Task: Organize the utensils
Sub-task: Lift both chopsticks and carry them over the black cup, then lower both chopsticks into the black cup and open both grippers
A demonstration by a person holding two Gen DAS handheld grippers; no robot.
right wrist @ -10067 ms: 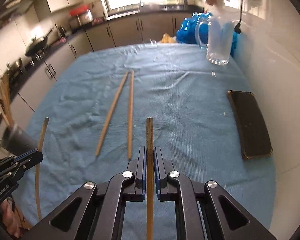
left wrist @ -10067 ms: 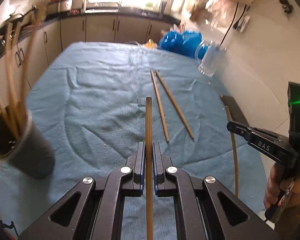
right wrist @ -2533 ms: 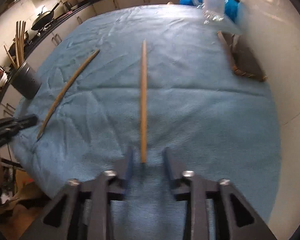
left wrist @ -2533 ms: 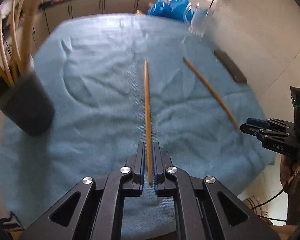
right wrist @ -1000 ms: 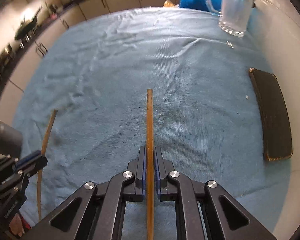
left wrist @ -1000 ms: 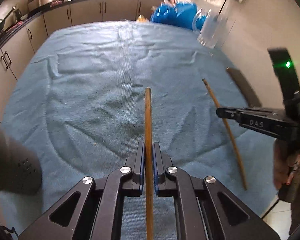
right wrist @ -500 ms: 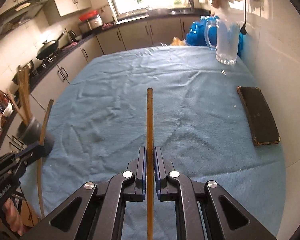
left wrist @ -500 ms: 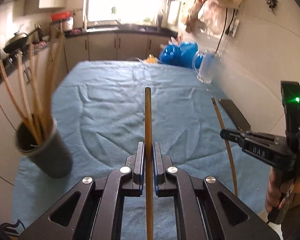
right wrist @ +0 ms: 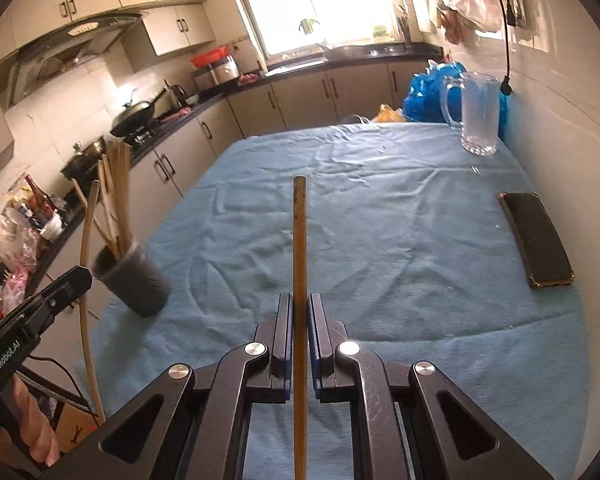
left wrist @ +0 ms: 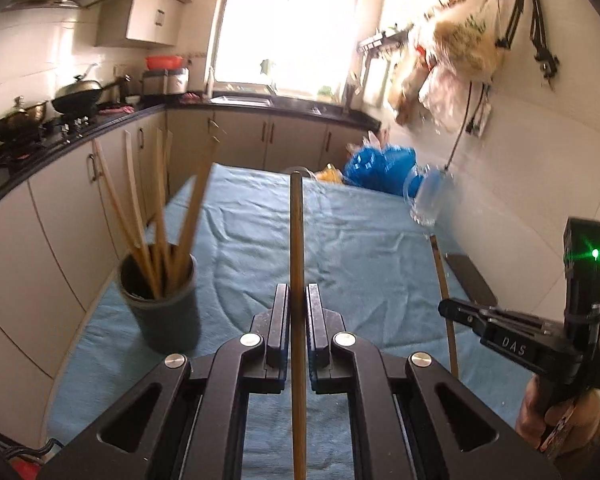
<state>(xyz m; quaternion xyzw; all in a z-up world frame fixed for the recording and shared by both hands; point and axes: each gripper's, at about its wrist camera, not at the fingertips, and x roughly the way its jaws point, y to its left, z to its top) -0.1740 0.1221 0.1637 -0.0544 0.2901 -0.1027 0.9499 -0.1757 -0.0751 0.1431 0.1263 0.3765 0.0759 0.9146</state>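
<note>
My left gripper (left wrist: 298, 300) is shut on a wooden chopstick (left wrist: 296, 232) that points forward above the blue cloth. My right gripper (right wrist: 300, 312) is shut on another wooden chopstick (right wrist: 299, 236), also lifted. A dark grey utensil cup (left wrist: 160, 300) with several chopsticks in it stands at the left edge of the table, left of my left gripper; it also shows in the right wrist view (right wrist: 134, 280). The right gripper (left wrist: 446, 308) and its chopstick (left wrist: 440, 264) show at right in the left wrist view. The left gripper (right wrist: 82, 276) shows at the lower left of the right wrist view.
The table is covered by a blue towel (right wrist: 380, 220). A glass mug (right wrist: 478, 116) stands at the far right, with a blue bag (right wrist: 428, 88) behind it. A black phone (right wrist: 536, 236) lies by the right wall. Kitchen counters run along the left and far sides.
Both grippers have tilted up and lifted with their chopsticks. The utensil cup has come nearer the middle of the left wrist view.
</note>
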